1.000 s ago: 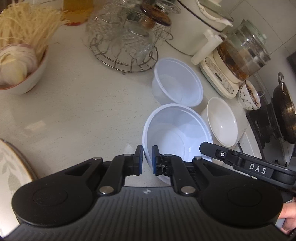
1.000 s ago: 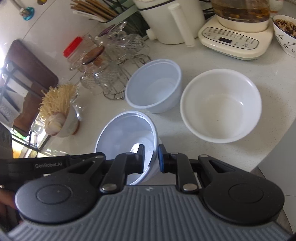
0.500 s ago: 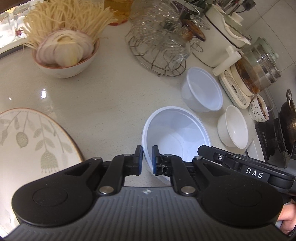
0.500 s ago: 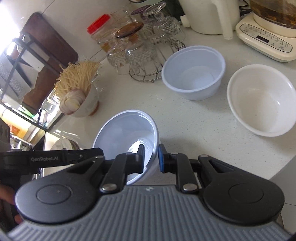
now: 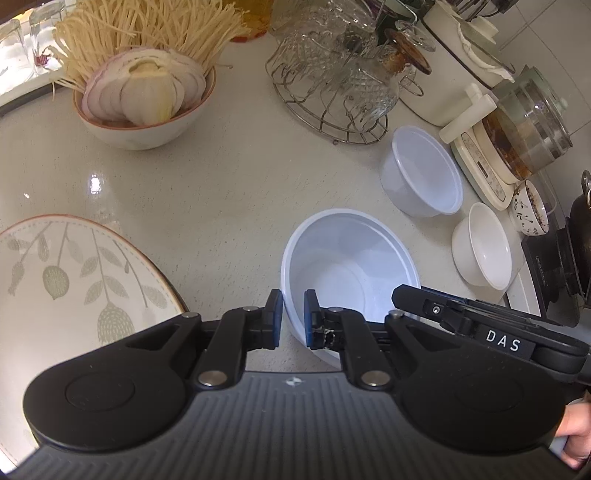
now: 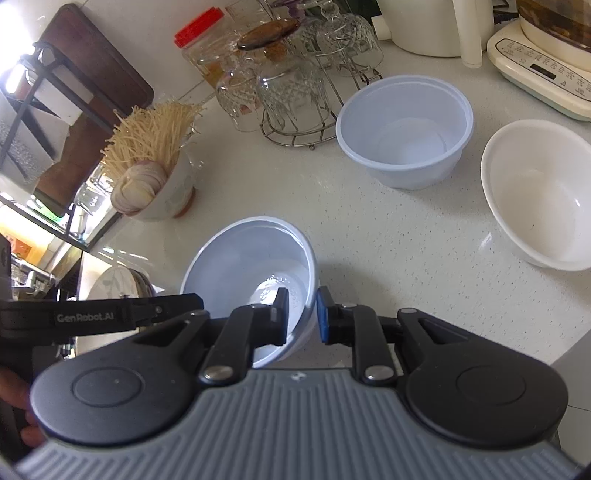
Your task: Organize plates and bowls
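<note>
Both tongs pinched one pale blue plastic bowl (image 5: 347,273) by opposite rim walls: left tongs (image 5: 293,317), right tongs (image 6: 301,314). Bowl was tilted above the tabletop (image 5: 221,177), beside the leaf-patterned plate (image 5: 74,273).

Speckled white stone countertop (image 6: 424,236), white tiled wall (image 5: 554,22), bright daylight at left.

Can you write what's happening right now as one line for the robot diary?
left tongs: shut on plastic bowl rim | right tongs: shut on opposite rim | bowl: lifted, tilted | leaf plate: nearby
</note>
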Demonstrator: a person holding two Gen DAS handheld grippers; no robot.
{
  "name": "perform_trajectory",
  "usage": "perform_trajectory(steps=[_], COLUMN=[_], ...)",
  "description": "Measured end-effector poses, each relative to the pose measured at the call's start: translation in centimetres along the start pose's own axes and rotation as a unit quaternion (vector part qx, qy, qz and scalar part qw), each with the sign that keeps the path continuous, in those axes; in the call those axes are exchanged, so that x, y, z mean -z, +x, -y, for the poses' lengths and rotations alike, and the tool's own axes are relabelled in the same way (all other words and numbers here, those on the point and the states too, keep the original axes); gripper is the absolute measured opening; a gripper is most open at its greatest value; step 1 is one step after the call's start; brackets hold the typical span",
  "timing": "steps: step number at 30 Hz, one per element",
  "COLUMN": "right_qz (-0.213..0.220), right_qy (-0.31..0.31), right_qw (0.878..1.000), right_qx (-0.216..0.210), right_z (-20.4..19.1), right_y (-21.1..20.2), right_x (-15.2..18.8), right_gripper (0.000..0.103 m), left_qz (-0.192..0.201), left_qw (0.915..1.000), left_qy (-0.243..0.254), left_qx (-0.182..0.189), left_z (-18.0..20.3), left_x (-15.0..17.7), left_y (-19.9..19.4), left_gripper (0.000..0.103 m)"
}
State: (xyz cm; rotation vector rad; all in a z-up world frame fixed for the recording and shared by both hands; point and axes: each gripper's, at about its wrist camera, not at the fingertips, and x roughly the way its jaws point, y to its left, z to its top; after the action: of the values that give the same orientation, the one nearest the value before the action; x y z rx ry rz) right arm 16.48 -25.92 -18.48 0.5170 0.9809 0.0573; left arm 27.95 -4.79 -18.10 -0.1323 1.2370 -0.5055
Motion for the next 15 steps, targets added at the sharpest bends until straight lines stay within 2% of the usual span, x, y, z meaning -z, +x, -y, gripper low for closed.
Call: perform_trajectory(steps=[13,15], right_qz=[-0.024,-0.024], right_qy=[-0.011,-0.005], right_qw=[1.000,1.000], right_qx=[0.009,0.004], right_z=[-0.4,-0.3], right_y=[1.2,1.1], right_x=[-0.3,-0.4], right_gripper=[0.020,0.021], left_qz=[-0.002,-0.003], left_qw=[1.0000,1.0000], left_qy=[-0.002,-0.006], left_qx=[-0.001,-0.004], left_z=[-0.3,-0.4], left_x=[-0.1,-0.3], left_y=[0.7,0.6], left_gripper=[0.013,0.023])
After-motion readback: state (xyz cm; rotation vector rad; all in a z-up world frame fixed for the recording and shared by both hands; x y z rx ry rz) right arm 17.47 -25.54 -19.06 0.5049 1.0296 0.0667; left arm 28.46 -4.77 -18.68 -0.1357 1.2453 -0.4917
